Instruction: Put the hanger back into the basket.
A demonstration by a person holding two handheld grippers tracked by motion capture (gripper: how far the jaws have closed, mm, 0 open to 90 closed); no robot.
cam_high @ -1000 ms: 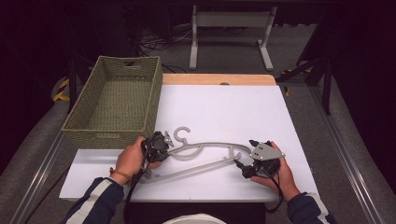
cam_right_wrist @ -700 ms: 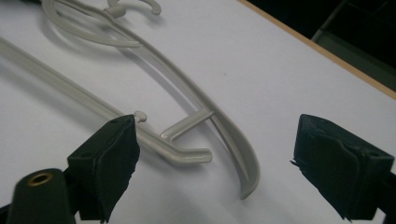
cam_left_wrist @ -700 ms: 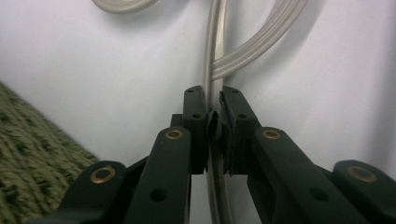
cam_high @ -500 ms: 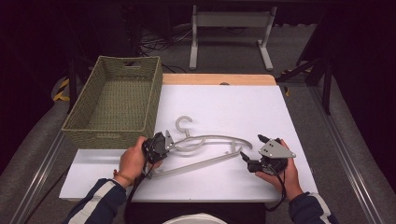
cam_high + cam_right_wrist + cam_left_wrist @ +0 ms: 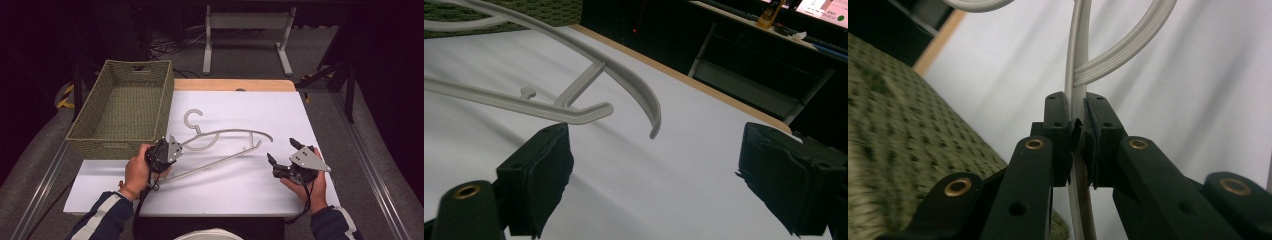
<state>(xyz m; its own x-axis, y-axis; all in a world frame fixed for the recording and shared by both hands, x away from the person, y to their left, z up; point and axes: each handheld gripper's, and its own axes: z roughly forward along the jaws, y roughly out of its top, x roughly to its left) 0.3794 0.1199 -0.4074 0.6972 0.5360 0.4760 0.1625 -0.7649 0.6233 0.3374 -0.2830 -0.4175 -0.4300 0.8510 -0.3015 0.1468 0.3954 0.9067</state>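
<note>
A grey plastic clothes hanger (image 5: 215, 164) lies across the middle of the white table sheet, its hook (image 5: 192, 117) pointing away from me. My left gripper (image 5: 175, 152) is shut on the hanger's left end. In the left gripper view the pads (image 5: 1077, 107) pinch the thin grey bar (image 5: 1075, 60). My right gripper (image 5: 281, 150) stands open just right of the hanger's right end, with nothing between its fingers. In the right gripper view its wide-apart jaws (image 5: 659, 155) frame bare sheet, and the hanger's end (image 5: 499, 101) hangs beyond them to the left.
A green woven basket (image 5: 125, 107) sits at the back left, close to my left hand, and its wall (image 5: 893, 125) is beside the left gripper. The table's wooden far edge (image 5: 230, 85) runs behind the sheet. A metal stand (image 5: 247, 22) is on the floor beyond.
The hanger's hook and right end have swung away from me, with the left gripper still on it. The right gripper, at the hanger's right end a second ago, now stands apart to the right.
</note>
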